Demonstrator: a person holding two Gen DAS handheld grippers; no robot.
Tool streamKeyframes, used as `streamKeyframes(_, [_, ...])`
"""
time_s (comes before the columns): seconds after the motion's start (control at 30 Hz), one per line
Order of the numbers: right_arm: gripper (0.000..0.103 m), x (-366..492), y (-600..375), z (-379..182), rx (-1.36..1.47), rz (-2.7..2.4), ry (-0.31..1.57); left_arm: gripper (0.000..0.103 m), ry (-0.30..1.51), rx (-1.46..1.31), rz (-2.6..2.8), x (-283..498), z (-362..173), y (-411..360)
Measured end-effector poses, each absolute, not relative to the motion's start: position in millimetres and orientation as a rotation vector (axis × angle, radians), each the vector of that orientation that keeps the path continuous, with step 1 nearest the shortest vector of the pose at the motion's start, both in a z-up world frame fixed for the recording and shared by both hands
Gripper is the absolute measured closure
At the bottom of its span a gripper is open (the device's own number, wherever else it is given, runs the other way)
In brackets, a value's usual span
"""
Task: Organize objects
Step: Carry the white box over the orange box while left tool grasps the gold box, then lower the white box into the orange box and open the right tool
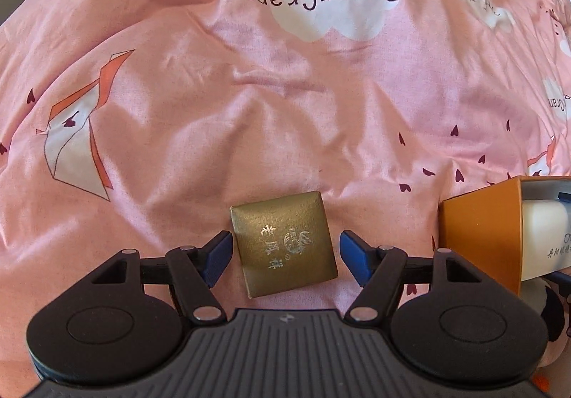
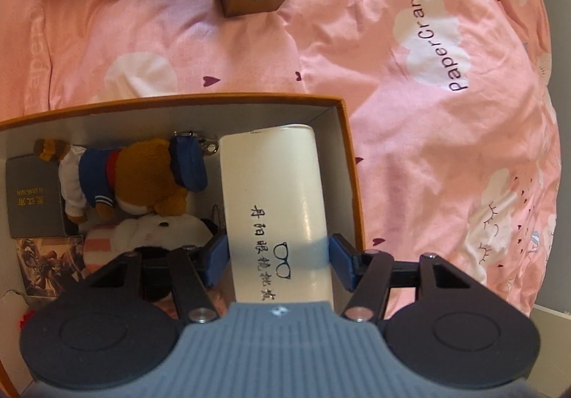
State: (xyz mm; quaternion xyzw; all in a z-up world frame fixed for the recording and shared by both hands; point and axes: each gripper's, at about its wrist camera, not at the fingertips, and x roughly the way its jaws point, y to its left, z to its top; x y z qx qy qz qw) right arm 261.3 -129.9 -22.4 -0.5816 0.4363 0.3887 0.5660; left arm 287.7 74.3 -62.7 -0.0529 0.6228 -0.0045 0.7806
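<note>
A small gold box [image 1: 283,243] lies on the pink bedspread between the blue pads of my left gripper [image 1: 283,257], which is open with a gap on each side of it. In the right wrist view the same gold box [image 2: 249,2] sits far off, with the left gripper above it. My right gripper [image 2: 278,259] straddles a white glasses case [image 2: 274,212] inside the orange box [image 2: 351,162]. Its pads sit at the case's sides; whether they press it I cannot tell. The orange box also shows in the left wrist view [image 1: 478,237].
The orange box also holds a brown plush bear in a sailor suit [image 2: 135,177], a white plush toy [image 2: 150,230], a grey booklet [image 2: 32,198] and a picture card [image 2: 50,262]. The wrinkled pink bedspread [image 1: 285,95] lies all around.
</note>
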Motion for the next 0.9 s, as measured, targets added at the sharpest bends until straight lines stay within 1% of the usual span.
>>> streamKeyframes(0.13, [0.041, 267, -123, -32, -1.352, 0.937, 1.055, 0.022, 1.356, -0.083, 0.000, 290, -67, 70])
streamKeyframes(0.33, [0.041, 270, -117, -49, -1.370, 0.945, 1.080, 0.030, 1.369, -0.071, -0.004, 291, -71, 69])
streamKeyframes(0.67, [0.041, 268, -114, -65, -1.394, 0.945, 1.075, 0.031, 1.359, -0.098, -0.037, 289, -60, 72])
streamKeyframes(0.77, [0.043, 266, -115, -63, -1.371, 0.960, 1.059, 0.031, 1.350, -0.099, -0.074, 283, -51, 71])
streamKeyframes(0.83, [0.040, 268, -115, -59, -1.341, 0.941, 1.054, 0.031, 1.336, -0.092, -0.104, 280, -44, 68])
streamKeyframes(0.9, [0.040, 271, -116, -56, -1.325, 0.916, 1.053, 0.031, 1.319, -0.092, -0.137, 277, -34, 66])
